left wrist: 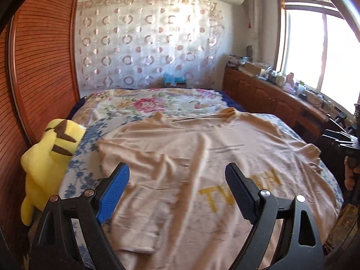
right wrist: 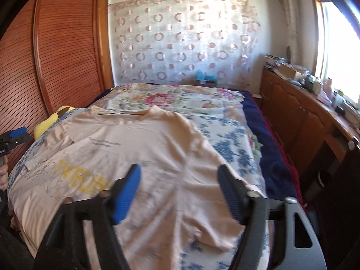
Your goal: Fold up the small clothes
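A cream T-shirt (left wrist: 202, 164) with yellow letters lies spread on the bed, collar toward the far wall, and fills the middle of the right wrist view as well, T-shirt (right wrist: 157, 153). My left gripper (left wrist: 177, 180) hovers above the shirt's left half, jaws wide apart, nothing between them. My right gripper (right wrist: 180, 182) hangs over the shirt's right half, near its sleeve, jaws apart and empty. The right gripper's body and a hand show at the right edge (left wrist: 346, 153). The left gripper's blue tip shows at the left edge (right wrist: 18, 132).
A yellow plush toy (left wrist: 49, 157) leans at the bed's left side against the wooden slatted wardrobe (left wrist: 40, 67). A floral quilt (left wrist: 157, 103) covers the far bed. A cluttered wooden cabinet (left wrist: 270, 90) runs under the window on the right.
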Tool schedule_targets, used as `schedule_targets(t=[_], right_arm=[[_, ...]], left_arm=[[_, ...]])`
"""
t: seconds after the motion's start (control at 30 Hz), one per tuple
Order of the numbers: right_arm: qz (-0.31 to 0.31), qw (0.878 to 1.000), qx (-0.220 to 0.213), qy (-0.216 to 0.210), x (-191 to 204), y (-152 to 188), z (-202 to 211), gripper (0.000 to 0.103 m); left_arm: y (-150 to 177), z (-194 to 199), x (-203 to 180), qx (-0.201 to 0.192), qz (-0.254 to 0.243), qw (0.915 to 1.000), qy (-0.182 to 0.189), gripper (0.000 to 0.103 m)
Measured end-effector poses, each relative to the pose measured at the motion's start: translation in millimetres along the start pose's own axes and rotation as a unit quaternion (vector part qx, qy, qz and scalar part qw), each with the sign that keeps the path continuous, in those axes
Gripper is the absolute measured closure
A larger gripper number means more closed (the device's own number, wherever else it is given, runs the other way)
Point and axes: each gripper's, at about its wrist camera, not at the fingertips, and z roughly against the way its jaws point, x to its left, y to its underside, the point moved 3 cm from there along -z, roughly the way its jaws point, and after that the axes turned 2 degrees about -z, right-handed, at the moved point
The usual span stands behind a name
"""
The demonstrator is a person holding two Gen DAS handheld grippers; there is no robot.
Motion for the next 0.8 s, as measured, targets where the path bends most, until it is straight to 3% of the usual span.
schedule_targets(t=[0.13,0.43,0.57,0.8], right_arm=[[0.002,0.999,0.012,0.041,-14.5,4.8,4.2,0.02],[-0.031,0.995,0.069,0.059,-39.9,29.1,4.5,0.02],[-0.054,0.992,0.099,0.054,-53.0,35.3,-4.7,0.025],[-0.093,0.988,0.117,0.042,-79.6,14.9,-18.7,0.028]], left_arm=[[2.4,1.8,-22.3,-0.005,-0.002,0.9997,0.023,0.015],[14.5,-6.1,-59.5,0.011,-0.034,0.9981,0.05,0.015],[22.5,-15.7,-64.5,0.029,-0.039,0.9974,0.053,0.015],[33.8,-23.4,-71.3,0.052,-0.039,0.9963,0.057,0.015]])
